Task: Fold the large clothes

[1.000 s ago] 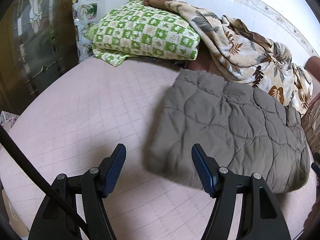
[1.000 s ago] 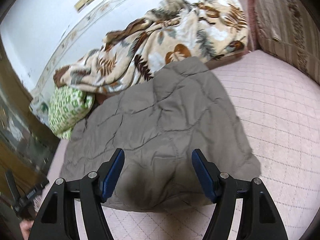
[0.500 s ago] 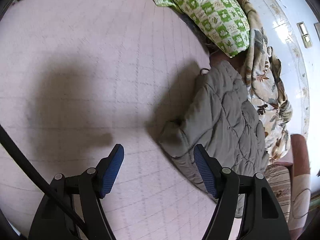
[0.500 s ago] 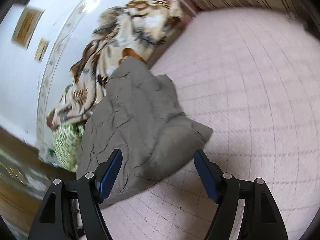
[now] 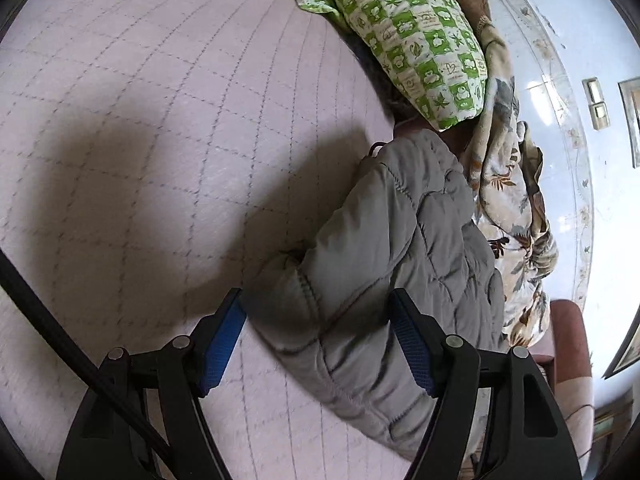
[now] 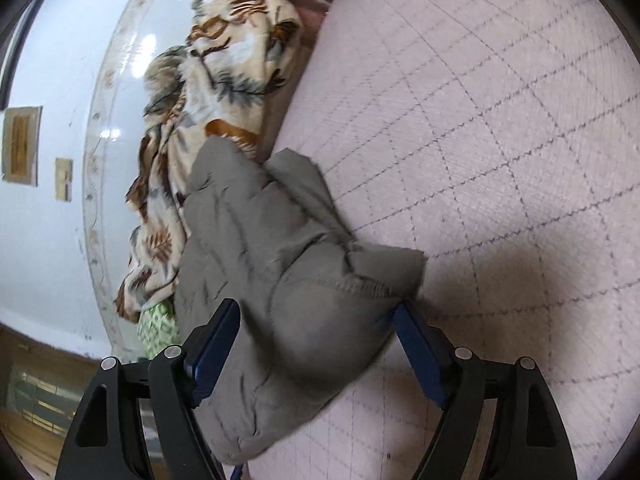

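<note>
On the pink mattress, both grippers — left gripper, right gripper — just widening, straddle the grey quilted jacket, unclamped.

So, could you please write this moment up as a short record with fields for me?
Surface: pink quilted mattress
Garment: grey quilted jacket, bunched, lying on the mattress
Left gripper: jaws have just been opening; they straddle one near end of the jacket, pads not pressing
Right gripper: jaws have just been opening; they straddle the other near end, pads not pressing
Behind the jacket: leaf-print blanket along the wall; green checked bedding beside it
</note>
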`<state>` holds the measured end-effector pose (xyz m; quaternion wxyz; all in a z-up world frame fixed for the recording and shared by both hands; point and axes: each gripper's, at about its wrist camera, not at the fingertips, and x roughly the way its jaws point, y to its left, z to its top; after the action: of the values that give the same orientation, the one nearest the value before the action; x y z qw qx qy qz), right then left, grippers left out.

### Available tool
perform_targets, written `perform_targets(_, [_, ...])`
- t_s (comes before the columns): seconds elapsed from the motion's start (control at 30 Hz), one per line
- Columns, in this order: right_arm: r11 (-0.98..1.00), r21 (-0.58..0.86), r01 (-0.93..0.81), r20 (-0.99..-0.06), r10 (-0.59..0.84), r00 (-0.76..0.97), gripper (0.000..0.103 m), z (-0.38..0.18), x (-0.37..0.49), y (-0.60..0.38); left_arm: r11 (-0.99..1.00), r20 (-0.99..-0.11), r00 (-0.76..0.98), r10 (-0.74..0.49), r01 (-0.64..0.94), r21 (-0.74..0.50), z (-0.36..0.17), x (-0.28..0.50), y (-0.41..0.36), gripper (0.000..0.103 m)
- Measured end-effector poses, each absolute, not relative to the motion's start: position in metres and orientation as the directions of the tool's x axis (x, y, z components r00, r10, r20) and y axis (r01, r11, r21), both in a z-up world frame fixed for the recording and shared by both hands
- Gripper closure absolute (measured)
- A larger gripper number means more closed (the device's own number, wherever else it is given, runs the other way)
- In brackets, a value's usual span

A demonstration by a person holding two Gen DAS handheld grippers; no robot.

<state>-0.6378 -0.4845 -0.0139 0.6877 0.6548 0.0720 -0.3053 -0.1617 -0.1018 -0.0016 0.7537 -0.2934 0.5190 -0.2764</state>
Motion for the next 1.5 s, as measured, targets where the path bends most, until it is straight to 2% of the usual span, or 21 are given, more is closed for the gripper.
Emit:
perform_targets(0.07, [-0.052, 0.837, 0.545, -0.531, -0.326, 0.782, 0.017, -0.017, -0.633, -0.488, 0.682, -0.624, 0.318, -0.713, 0.109, -0.723, -0.005, -0.156, -0.107, 0.028])
perform_targets(0.17, [-0.089, 0.838, 0.538, -0.533, -0.347, 0.772, 0.015, -0.019, -0.631, -0.486, 0.68, -0.619, 0.331, -0.712, 0.107, -0.725, -0.006, -0.153, -0.108, 0.027])
perform_targets(0.23, [-0.073, 0.829, 0.555, -0.542, -0.354, 0.762, 0.01, -0.018, -0.626, -0.488, 0.686, -0.619, 0.337, -0.709, 0.13, -0.716, -0.003, -0.153, -0.112, 0.027])
perform_targets(0.33, [-0.059, 0.812, 0.58, -0.558, -0.366, 0.745, 0.01, -0.022, -0.615, -0.496, 0.698, -0.626, 0.341, -0.702, 0.152, -0.7, -0.003, -0.149, -0.12, 0.025])
perform_targets(0.37, [-0.035, 0.8, 0.599, -0.567, -0.369, 0.736, 0.013, -0.022, -0.61, -0.498, 0.698, -0.625, 0.341, -0.702, 0.156, -0.699, -0.004, -0.148, -0.121, 0.025])
perform_targets(0.4, [-0.002, 0.777, 0.63, -0.584, -0.377, 0.719, 0.033, -0.019, -0.604, -0.499, 0.704, -0.627, 0.347, -0.698, 0.169, -0.69, -0.004, -0.147, -0.123, 0.029])
perform_targets(0.47, [0.055, 0.748, 0.661, -0.592, -0.394, 0.703, 0.048, -0.011, -0.597, -0.497, 0.723, -0.633, 0.359, -0.685, 0.234, -0.65, 0.005, -0.149, -0.13, 0.053])
perform_targets(0.5, [0.097, 0.72, 0.687, -0.601, -0.407, 0.688, 0.056, -0.003, -0.594, -0.495, 0.735, -0.636, 0.374, -0.675, 0.263, -0.625, 0.011, -0.152, -0.132, 0.058])
perform_targets(0.57, [0.16, 0.675, 0.72, -0.606, -0.437, 0.665, 0.062, 0.012, -0.589, -0.49, 0.763, -0.637, 0.42, -0.646, 0.341, -0.549, 0.027, -0.161, -0.14, 0.068])
perform_targets(0.6, [0.193, 0.648, 0.737, -0.607, -0.454, 0.652, 0.064, 0.019, -0.586, -0.488, 0.784, -0.644, 0.448, -0.621, 0.379, -0.492, 0.035, -0.165, -0.146, 0.07])
perform_targets(0.7, [0.25, 0.598, 0.761, -0.608, -0.478, 0.634, 0.066, 0.032, -0.581, -0.482, 0.813, -0.662, 0.482, -0.574, 0.429, -0.394, 0.047, -0.172, -0.155, 0.072])
perform_targets(0.87, [0.295, 0.565, 0.771, -0.603, -0.49, 0.629, 0.068, 0.044, -0.581, -0.475, 0.818, -0.655, 0.509, -0.558, 0.47, -0.332, 0.06, -0.179, -0.157, 0.073])
perform_targets(1.33, [0.4, 0.542, 0.739, -0.551, -0.495, 0.672, 0.07, 0.103, -0.61, -0.432, 0.789, -0.609, 0.523, -0.596, 0.52, -0.327, 0.104, -0.218, -0.117, 0.073])
perform_targets(1.5, [0.406, 0.55, 0.73, -0.549, -0.483, 0.682, 0.07, 0.112, -0.631, -0.409, 0.785, -0.611, 0.516, -0.601, 0.525, -0.329, 0.105, -0.24, -0.092, 0.073])
